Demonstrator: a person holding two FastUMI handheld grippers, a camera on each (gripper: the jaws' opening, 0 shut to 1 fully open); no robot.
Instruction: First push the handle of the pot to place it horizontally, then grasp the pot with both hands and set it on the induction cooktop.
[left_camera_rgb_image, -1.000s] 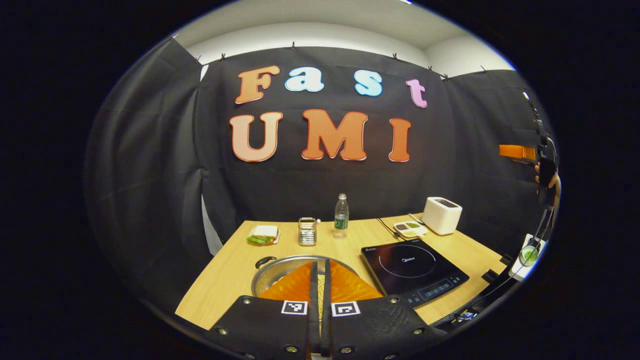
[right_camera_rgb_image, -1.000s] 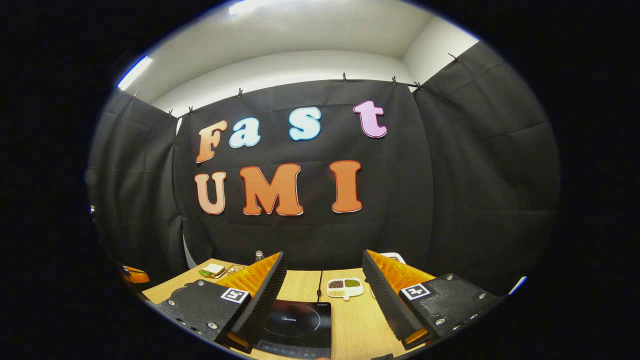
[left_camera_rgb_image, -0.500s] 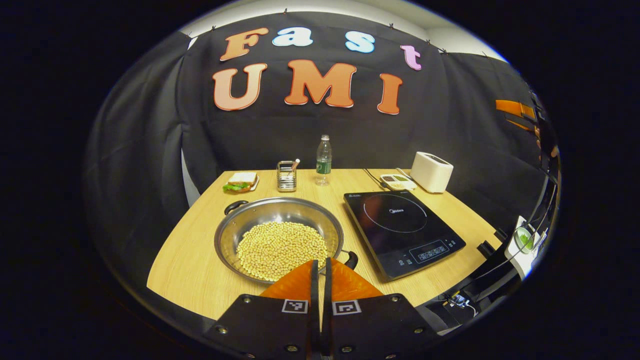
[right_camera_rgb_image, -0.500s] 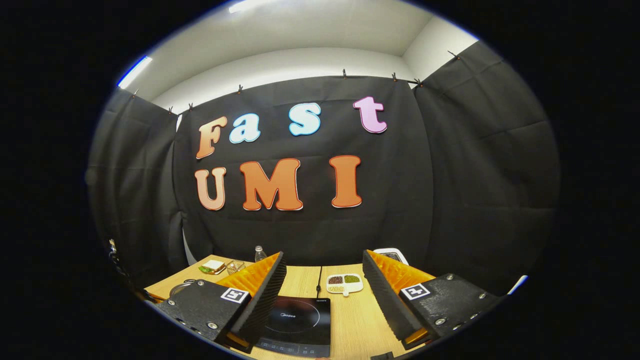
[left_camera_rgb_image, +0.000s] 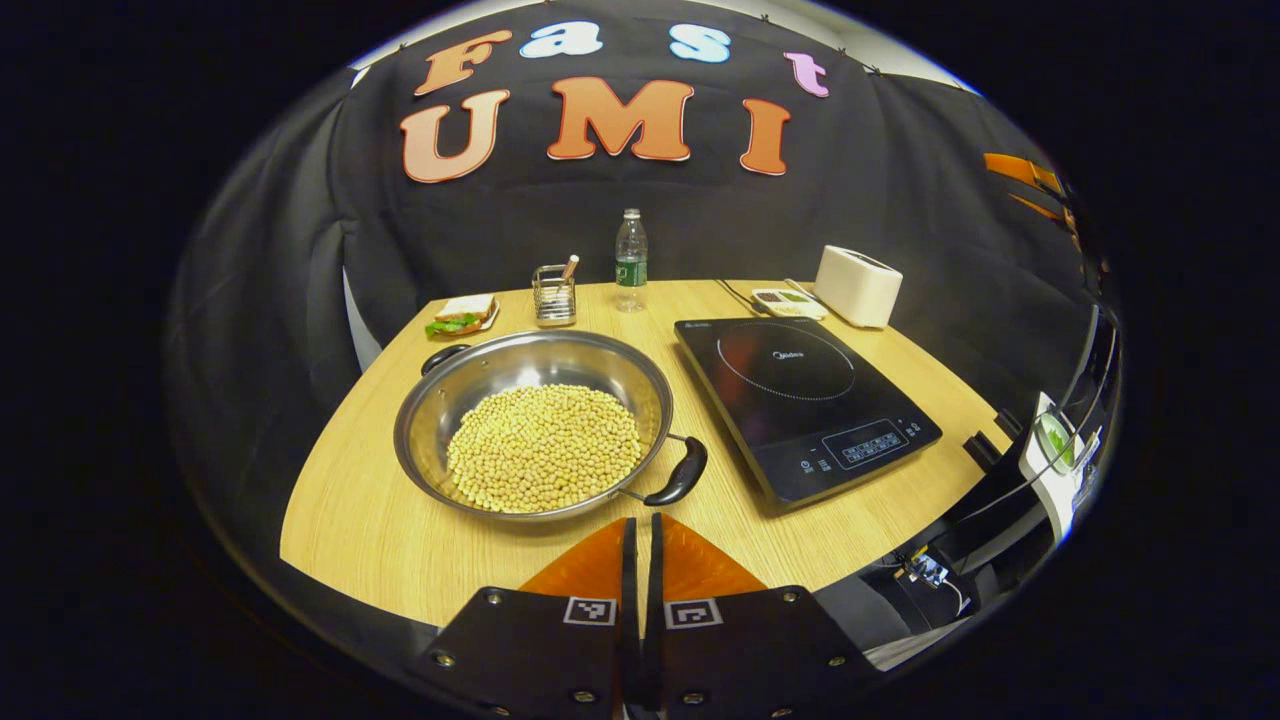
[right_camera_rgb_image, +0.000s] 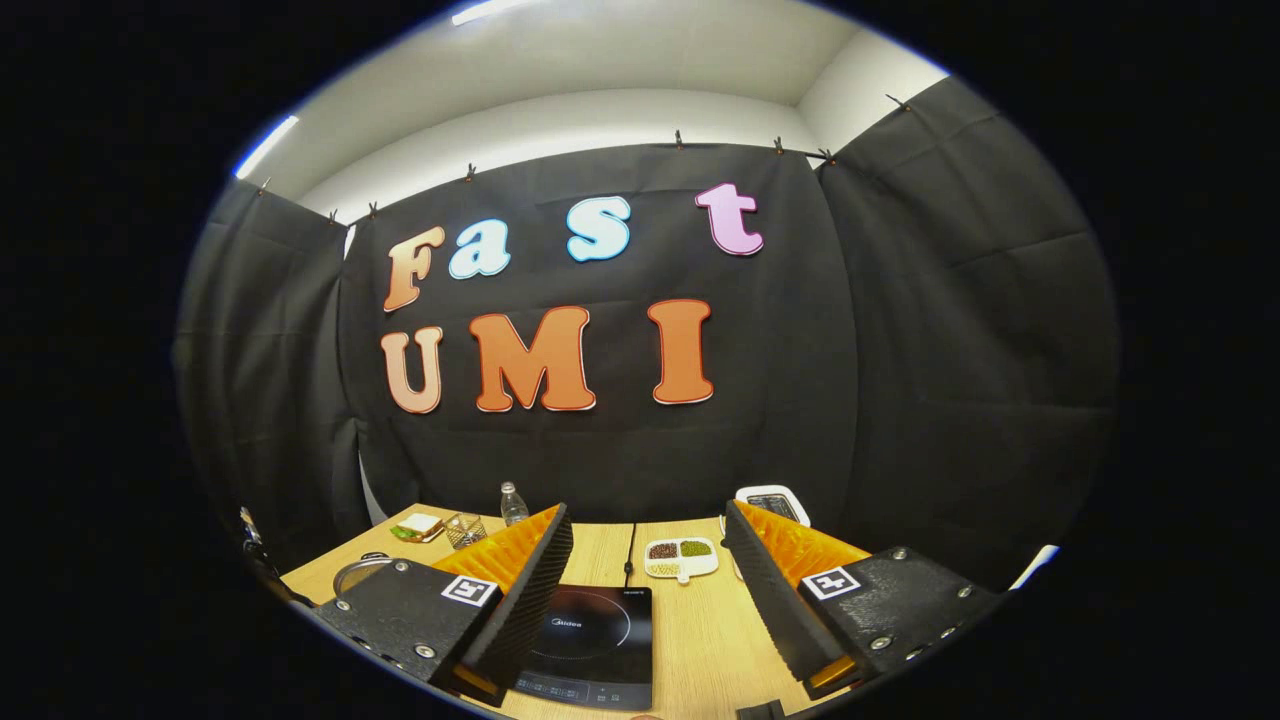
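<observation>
Tipping downward over the last second, brought the pot (left_camera_rgb_image: 532, 425) fully under the left claw (left_camera_rgb_image: 640, 545), where before only its far rim had peeked past the fingers. Kept that claw pressed closed on nothing, hovering above the near edge of the counter (left_camera_rgb_image: 360, 520), just short of the pot's near handle (left_camera_rgb_image: 680, 478). Found the pot, heaped with pale beans, resting on the counter beside the induction cooktop (left_camera_rgb_image: 800, 400), not on it, with handles lying on a diagonal: one at near right, one (left_camera_rgb_image: 440, 355) at far left. Judged the closed tips ready to nudge that near handle round, so the push not yet begun. Held the right claw (right_camera_rgb_image: 648, 580) wide apart and empty, raised above the cooktop (right_camera_rgb_image: 590, 640), barely shifted, evidently waiting for the two-handed lift.
</observation>
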